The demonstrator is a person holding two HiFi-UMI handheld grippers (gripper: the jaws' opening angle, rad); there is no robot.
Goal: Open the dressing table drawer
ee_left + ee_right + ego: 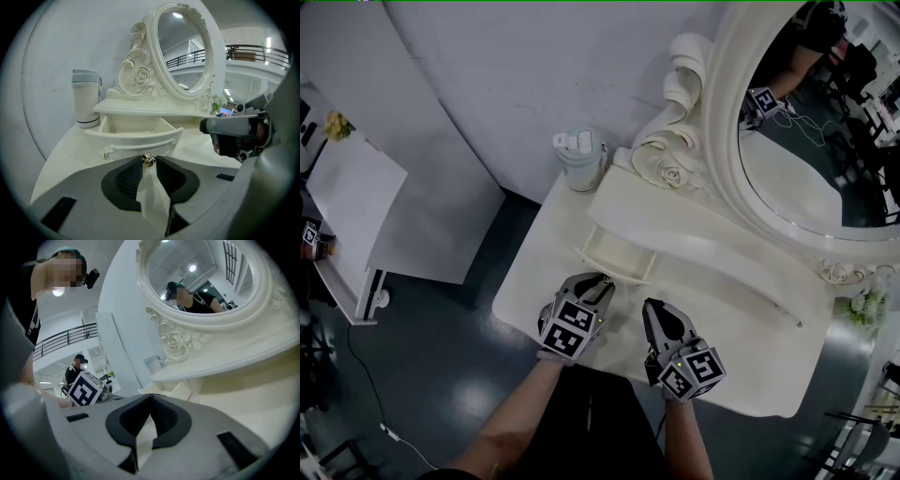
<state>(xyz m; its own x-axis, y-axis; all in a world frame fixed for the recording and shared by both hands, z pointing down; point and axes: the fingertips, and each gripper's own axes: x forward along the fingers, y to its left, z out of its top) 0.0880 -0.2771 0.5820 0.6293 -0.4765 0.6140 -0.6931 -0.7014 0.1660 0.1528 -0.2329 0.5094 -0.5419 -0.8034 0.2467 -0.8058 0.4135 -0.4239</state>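
Observation:
A cream dressing table (741, 323) has a small drawer (614, 251) under its raised shelf, and the drawer stands pulled out, showing an empty inside (133, 126). A small golden knob (149, 160) on the drawer's curved front sits pinched between the tips of my left gripper (149, 161), which is shut on it. In the head view the left gripper (602, 281) touches the drawer front. My right gripper (652, 307) hovers just to the right over the tabletop. Its jaws (151, 397) are shut with nothing between them.
A pale lidded tumbler (581, 159) stands on the table's back left corner, beside the carved scroll of the oval mirror (806, 141). A white cabinet (356, 202) stands off to the left on the dark floor. Small flowers (865, 305) sit at the table's right end.

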